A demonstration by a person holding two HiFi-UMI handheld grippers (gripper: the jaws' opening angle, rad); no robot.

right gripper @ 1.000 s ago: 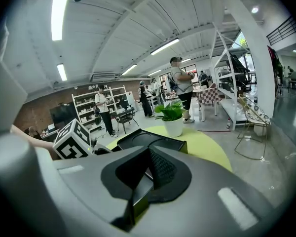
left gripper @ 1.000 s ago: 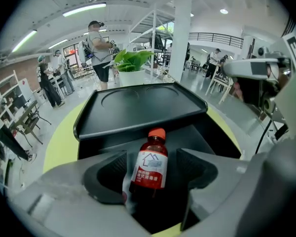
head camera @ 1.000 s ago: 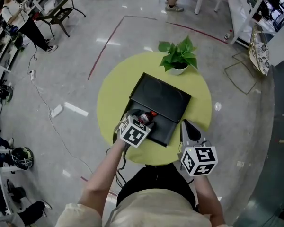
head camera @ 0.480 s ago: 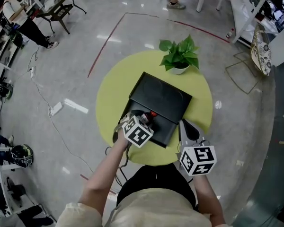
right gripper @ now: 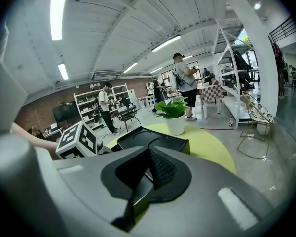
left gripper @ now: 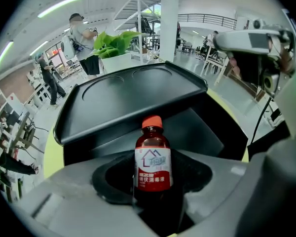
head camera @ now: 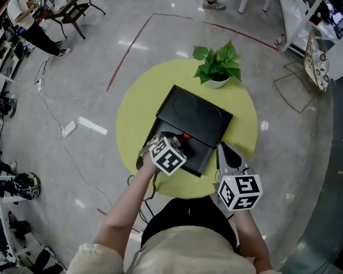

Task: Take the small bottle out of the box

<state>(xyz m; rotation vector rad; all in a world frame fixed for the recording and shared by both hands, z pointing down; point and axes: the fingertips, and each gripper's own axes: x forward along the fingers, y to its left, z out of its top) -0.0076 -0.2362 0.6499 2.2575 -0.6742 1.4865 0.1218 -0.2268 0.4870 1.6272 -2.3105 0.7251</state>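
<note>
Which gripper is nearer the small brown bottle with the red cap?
Left. The left gripper is closing its jaws with the small red-capped brown bottle between them; right gripper, shut, sits off the near right corner of the black box.

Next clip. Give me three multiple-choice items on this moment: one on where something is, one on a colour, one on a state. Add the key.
1. Where is the plant?
A. On the table, beyond the box
B. On the floor
C. On a chair

2. What colour is the cap of the bottle?
A. Blue
B. White
C. Red

3. How is the box's lid?
A. Shut
B. Raised open
C. Lying on the floor

Key:
1 A: the head view shows its white pot on the yellow-green top, past the box.
2 C: the left gripper view shows a red cap on the brown bottle.
3 B: the left gripper view shows the lid tilted up behind the bottle.
</note>
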